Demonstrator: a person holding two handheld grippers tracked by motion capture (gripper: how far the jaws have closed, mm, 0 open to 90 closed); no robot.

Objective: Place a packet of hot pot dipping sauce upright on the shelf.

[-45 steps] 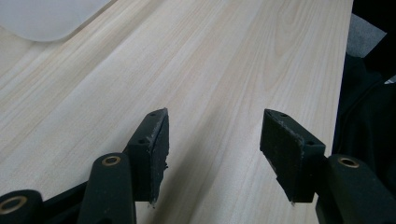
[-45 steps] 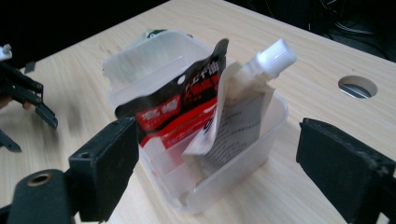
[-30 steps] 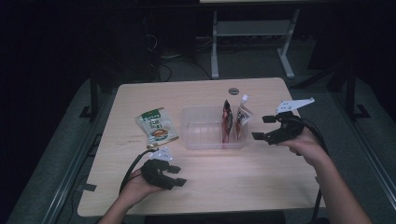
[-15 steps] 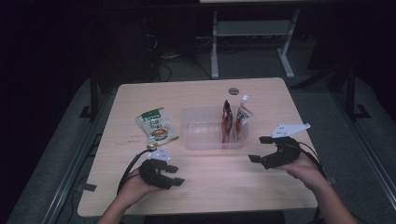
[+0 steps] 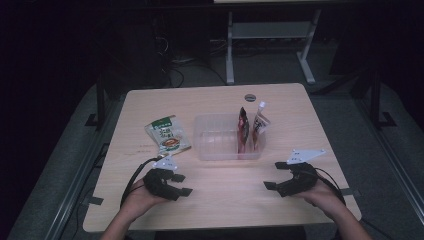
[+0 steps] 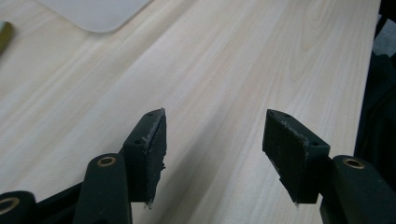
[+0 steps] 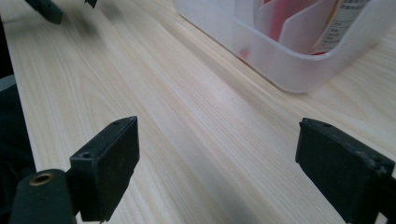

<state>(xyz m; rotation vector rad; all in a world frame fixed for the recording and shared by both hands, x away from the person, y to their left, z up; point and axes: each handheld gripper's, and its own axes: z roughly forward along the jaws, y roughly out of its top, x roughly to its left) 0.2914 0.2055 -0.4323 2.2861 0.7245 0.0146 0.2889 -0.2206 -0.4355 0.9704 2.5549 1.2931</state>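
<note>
Resting on the table (image 5: 225, 195), left gripper (image 5: 181, 184) and right gripper (image 5: 272, 176) both gape, nothing between jaws; left's just widened; bin (image 5: 216, 145) holds two pouches (image 5: 244, 131).

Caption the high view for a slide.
Both open grippers, left and right, rest on the table before a clear bin holding two pouches.

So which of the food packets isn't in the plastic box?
The green packet. It lies flat on the table, left of the clear plastic box, while the dark red packet and the white packet stand upright inside the box.
</note>
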